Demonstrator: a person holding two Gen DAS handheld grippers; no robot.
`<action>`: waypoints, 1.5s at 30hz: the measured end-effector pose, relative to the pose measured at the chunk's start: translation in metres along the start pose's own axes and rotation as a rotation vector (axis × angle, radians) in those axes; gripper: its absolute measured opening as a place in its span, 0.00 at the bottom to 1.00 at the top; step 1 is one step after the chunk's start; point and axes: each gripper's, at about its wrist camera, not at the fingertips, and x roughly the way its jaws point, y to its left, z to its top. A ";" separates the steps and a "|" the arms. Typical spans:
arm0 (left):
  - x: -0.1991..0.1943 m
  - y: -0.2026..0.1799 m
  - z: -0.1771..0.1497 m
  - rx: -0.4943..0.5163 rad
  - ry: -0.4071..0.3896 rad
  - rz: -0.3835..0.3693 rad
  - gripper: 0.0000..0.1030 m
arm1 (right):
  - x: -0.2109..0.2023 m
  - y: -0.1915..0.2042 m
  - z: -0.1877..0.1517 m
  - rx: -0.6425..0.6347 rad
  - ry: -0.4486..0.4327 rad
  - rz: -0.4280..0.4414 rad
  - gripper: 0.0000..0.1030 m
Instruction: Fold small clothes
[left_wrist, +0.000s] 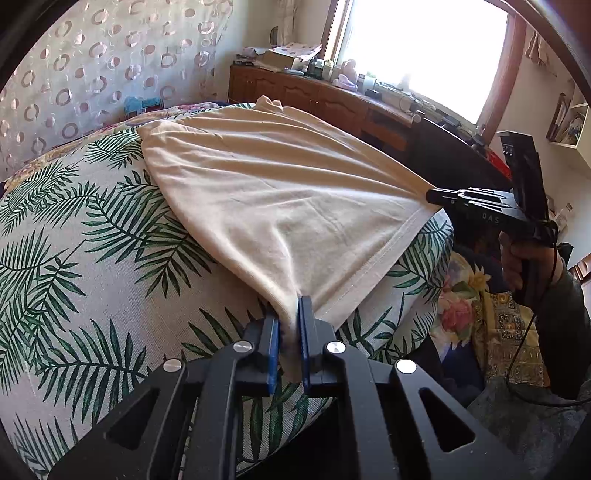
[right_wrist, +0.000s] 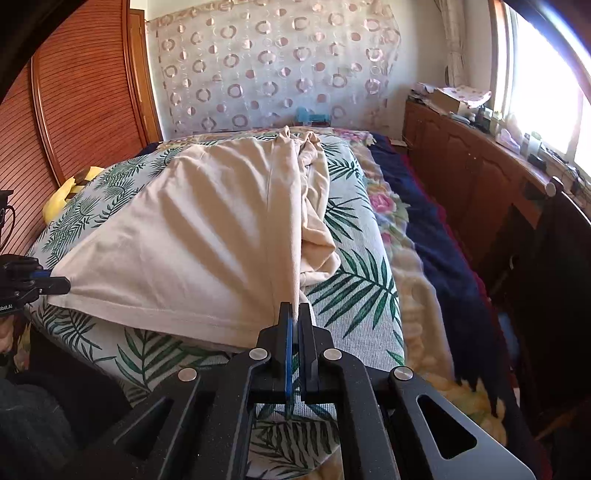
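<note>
Softly creased cream knit shirt (left_wrist: 280, 192) fans over leaf-print cushion (left_wrist: 74, 236).

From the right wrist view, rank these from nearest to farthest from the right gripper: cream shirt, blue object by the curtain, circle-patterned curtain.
1. cream shirt: pinched in the right gripper, spread to its left.
2. blue object: beyond the bed's far edge.
3. circle-patterned curtain: hanging on the back wall behind it.
</note>
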 end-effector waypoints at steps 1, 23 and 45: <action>0.000 0.000 0.000 -0.001 0.000 0.001 0.10 | 0.001 -0.001 0.001 0.009 -0.002 0.005 0.02; 0.001 0.001 0.000 -0.004 0.000 0.013 0.10 | 0.023 -0.007 -0.004 0.070 0.006 -0.003 0.56; -0.037 0.017 0.056 -0.022 -0.205 -0.003 0.06 | -0.007 -0.009 0.028 0.066 -0.129 0.174 0.07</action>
